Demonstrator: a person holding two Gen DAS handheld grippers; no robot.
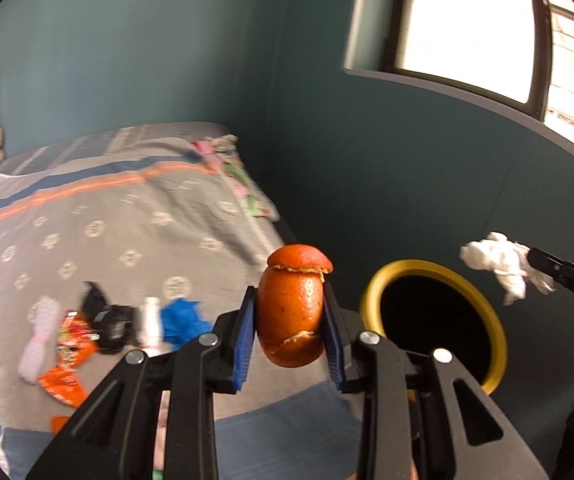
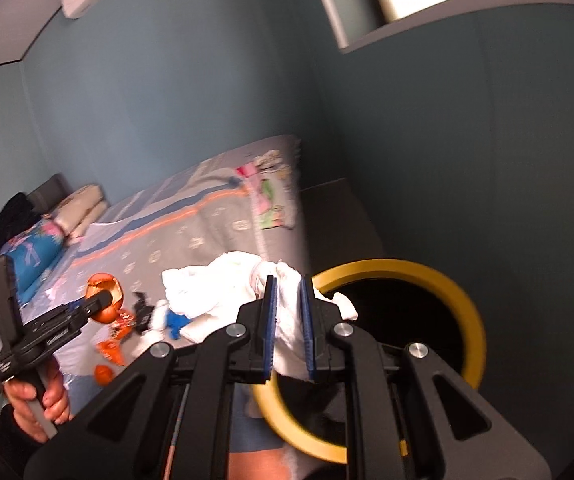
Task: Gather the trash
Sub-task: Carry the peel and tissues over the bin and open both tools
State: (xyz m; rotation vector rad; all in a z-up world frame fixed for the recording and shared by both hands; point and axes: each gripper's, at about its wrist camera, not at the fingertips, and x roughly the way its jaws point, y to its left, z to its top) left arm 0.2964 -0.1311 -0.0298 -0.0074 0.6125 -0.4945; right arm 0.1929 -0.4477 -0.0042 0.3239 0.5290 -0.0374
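My left gripper (image 1: 290, 312) is shut on an orange peel (image 1: 293, 304), held upright between its blue pads above the bed's edge. To its right stands a bin with a yellow rim (image 1: 375, 292) and a black inside. My right gripper (image 2: 288, 320) is shut on a crumpled white tissue (image 2: 223, 284), just left of the yellow-rimmed bin (image 2: 463, 300). The tissue (image 1: 499, 264) and the right gripper's tip also show at the right in the left wrist view. The left gripper with the orange peel (image 2: 105, 296) shows at the left in the right wrist view, held by a hand (image 2: 37, 404).
A bed with a grey patterned cover (image 1: 127, 216) carries more litter: orange wrappers (image 1: 67, 372), a black item (image 1: 107, 320), a white bottle (image 1: 151, 320), blue scrap (image 1: 183, 320), a white knitted piece (image 1: 39, 336). Teal walls and a window (image 1: 467, 20) stand behind.
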